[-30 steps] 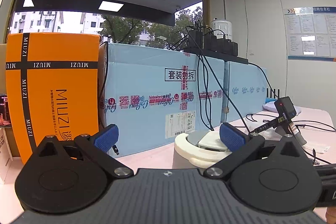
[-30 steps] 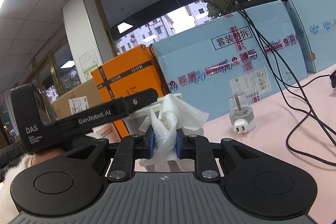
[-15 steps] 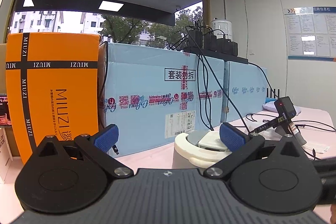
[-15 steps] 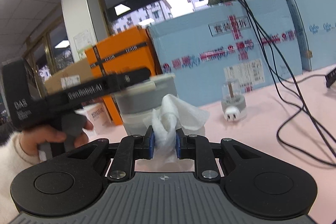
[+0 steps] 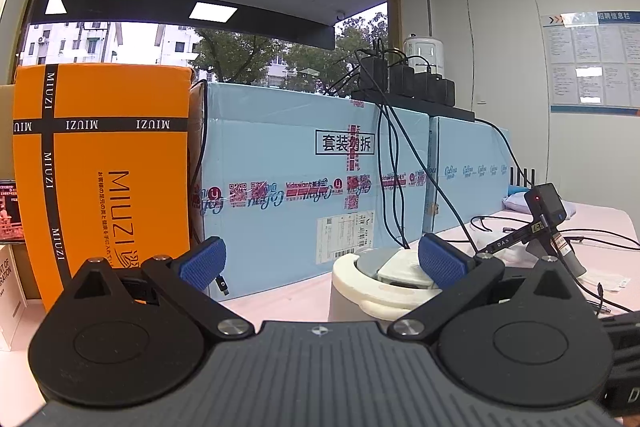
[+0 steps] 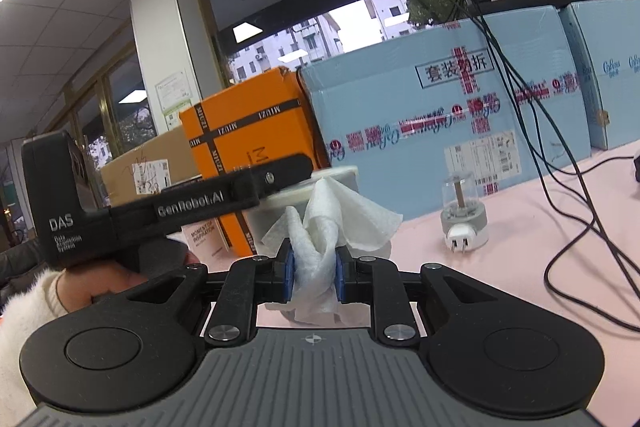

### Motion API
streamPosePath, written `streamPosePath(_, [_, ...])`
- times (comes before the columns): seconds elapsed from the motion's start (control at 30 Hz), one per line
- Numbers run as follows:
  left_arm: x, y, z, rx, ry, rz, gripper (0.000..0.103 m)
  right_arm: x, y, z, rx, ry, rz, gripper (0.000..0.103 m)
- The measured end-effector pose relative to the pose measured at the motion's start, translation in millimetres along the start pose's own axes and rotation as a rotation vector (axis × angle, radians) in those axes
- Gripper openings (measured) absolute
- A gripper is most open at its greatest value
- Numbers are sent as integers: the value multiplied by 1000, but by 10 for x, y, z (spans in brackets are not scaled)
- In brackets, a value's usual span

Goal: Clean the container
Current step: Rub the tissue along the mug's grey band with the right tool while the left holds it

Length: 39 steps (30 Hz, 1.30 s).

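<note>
A round container (image 5: 360, 285) with a cream rim and a grey lid stands on the pink table, low and right of centre in the left wrist view. My left gripper (image 5: 320, 261) is open; its right pad (image 5: 440, 261) overlaps the container's top, while the left pad (image 5: 202, 263) stands well clear. In the right wrist view my right gripper (image 6: 314, 269) is shut on a crumpled white tissue (image 6: 336, 219), just in front of the container (image 6: 336, 173). The left gripper's black finger (image 6: 276, 177) reaches over that rim, held by a hand (image 6: 100, 283).
An orange MIUZI box (image 5: 100, 167) and light blue cartons (image 5: 300, 167) wall off the table's back. Black cables (image 6: 560, 187) hang down from chargers on the cartons and trail across the table at the right. A small plug-in device with a clear dome (image 6: 464, 217) stands nearby.
The right wrist view levelled briefly and is tilted again as before; the tissue stays pinched. The left wrist view is the same.
</note>
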<state>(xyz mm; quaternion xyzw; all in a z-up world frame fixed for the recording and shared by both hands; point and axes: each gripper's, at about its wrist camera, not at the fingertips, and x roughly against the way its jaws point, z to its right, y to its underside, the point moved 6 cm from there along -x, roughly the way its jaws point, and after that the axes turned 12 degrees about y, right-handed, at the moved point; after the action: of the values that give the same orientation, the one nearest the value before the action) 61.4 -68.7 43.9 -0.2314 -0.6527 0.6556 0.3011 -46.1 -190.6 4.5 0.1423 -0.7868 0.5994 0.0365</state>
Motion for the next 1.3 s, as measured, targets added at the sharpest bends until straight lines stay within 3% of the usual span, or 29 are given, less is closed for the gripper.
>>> streamPosePath(0.37, [5, 0, 9, -5, 3, 1, 103, -84, 258, 35, 49, 51, -116, 18])
streamPosePath(0.8, [13, -1, 17, -6, -1, 0, 103, 53, -71, -97, 79, 31, 21, 19])
streamPosePath(1.3, [2, 4, 7, 4, -2, -1, 103, 40, -190, -102, 49, -22, 47, 18])
